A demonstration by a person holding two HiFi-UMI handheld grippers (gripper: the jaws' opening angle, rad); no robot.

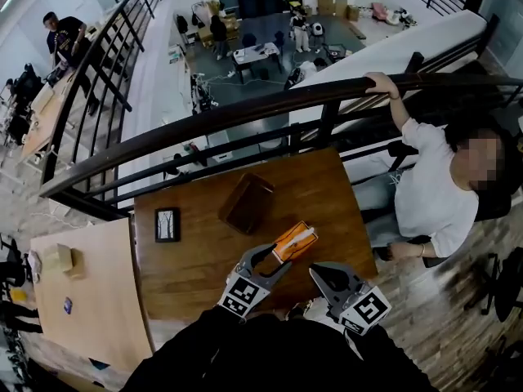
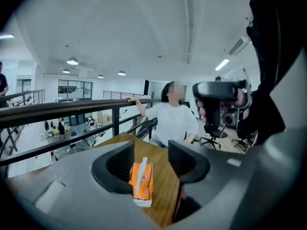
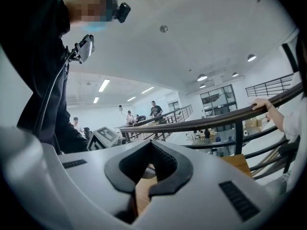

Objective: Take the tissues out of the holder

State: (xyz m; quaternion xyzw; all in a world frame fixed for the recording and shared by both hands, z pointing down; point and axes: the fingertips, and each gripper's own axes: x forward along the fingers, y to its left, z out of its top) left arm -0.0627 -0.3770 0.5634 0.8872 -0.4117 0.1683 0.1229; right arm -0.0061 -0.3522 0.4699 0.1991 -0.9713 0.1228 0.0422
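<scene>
Left gripper [image 1: 278, 260] above wooden table [image 1: 196, 260], black railing [image 1: 245, 109]

The dark wooden table [image 1: 196, 272] carried three things set apart from one another: a dark brown, box-like holder [image 1: 248, 203] near its far middle, a small black-framed card [image 1: 167, 224] lying flat by its left edge, and an orange tissue pack [image 1: 294, 242] toward its near right.

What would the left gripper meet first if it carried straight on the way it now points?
Probably the orange tissue pack on the wooden table: it sits just ahead of the left gripper, framed between its open jaws. Height is unclear, so it might pass over.
</scene>
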